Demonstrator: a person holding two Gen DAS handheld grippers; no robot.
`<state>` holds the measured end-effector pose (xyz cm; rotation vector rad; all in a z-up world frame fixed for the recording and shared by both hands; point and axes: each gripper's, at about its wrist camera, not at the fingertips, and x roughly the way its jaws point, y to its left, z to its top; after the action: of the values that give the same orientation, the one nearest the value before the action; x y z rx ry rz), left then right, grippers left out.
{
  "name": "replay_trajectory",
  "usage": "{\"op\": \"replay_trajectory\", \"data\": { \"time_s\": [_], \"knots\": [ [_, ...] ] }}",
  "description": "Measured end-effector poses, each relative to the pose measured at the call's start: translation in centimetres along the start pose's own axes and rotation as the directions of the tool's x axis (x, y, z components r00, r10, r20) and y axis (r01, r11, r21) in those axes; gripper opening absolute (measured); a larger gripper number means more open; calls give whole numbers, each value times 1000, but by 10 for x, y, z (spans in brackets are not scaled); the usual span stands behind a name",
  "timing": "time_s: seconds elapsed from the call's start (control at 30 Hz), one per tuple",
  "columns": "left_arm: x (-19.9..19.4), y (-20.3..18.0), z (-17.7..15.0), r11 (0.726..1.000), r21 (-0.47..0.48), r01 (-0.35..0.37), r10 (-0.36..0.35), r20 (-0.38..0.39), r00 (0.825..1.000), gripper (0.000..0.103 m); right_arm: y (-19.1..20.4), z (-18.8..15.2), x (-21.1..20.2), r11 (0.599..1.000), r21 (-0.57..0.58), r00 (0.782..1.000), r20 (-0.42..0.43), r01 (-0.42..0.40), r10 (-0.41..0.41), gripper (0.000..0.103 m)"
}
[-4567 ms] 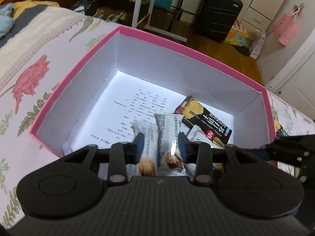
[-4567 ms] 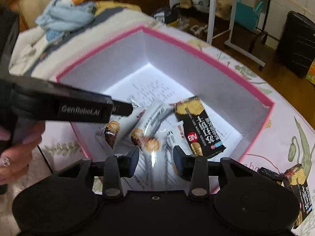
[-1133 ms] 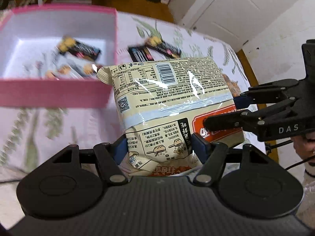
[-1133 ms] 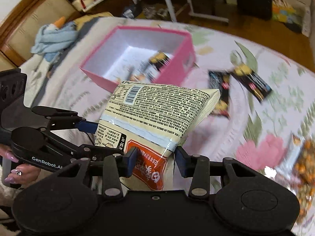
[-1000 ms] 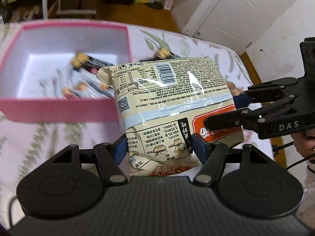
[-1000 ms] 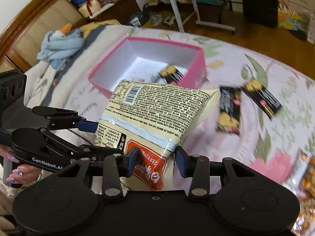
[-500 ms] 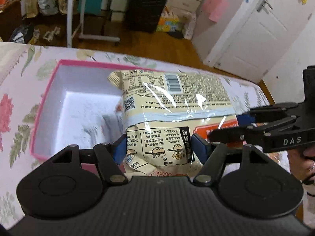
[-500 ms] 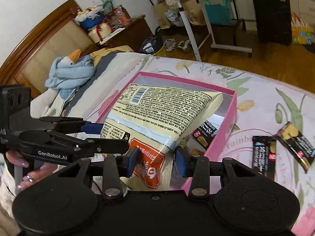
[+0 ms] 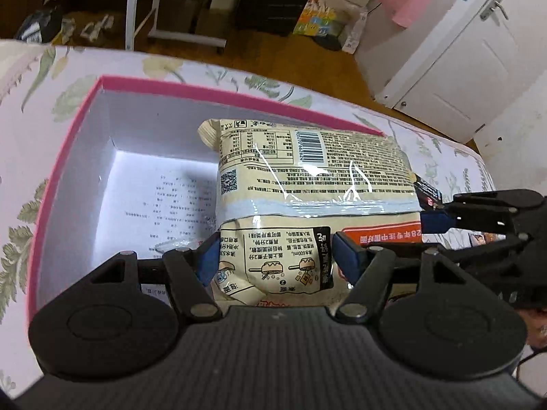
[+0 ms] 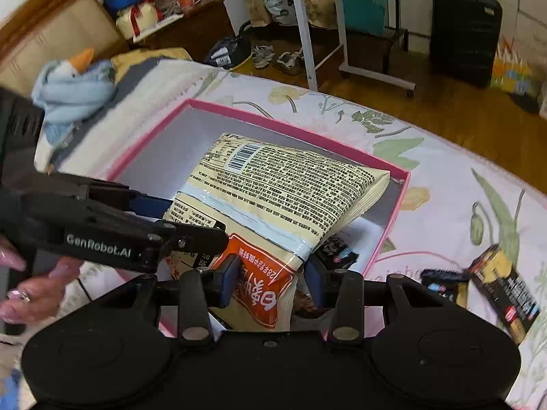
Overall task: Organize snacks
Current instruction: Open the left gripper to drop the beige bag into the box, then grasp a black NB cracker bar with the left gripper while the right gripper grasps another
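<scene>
Left tool and right tool: each clamped on the near end of one cream noodle packet, right jaws just eased slightly wider. Packet: held tilted over the open pink box on a floral bed. Two dark snack bars lie beside the box.

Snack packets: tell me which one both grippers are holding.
The big cream noodle bag, held over the pink box. The left gripper and right gripper each pinch its near end; the small black packets lie loose on the bedspread.
</scene>
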<state>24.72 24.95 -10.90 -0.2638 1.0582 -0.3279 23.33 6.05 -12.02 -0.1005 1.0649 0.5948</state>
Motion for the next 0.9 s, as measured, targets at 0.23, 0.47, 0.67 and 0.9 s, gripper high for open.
{"op": "replay_trajectory", "data": {
  "time_s": [0.23, 0.47, 0.67, 0.9],
  "knots": [
    [7, -13, -7, 990, -1, -139, 139, 18, 990, 68, 19, -16, -14, 969, -144, 977, 99, 202, -189, 52],
    [-31, -37, -22, 991, 18, -135, 133, 92, 987, 68, -17, -48, -89, 997, -17, 981, 181, 74, -70, 54],
    [-59, -76, -30, 991, 95, -89, 78, 113, 991, 68, -67, -75, -132, 992, 74, 966, 229, 104, -118, 55],
    [-51, -145, -36, 983, 183, -5, -10, 83, 996, 68, -119, -86, -177, 975, 203, 961, 238, 95, -143, 60]
  ]
}}
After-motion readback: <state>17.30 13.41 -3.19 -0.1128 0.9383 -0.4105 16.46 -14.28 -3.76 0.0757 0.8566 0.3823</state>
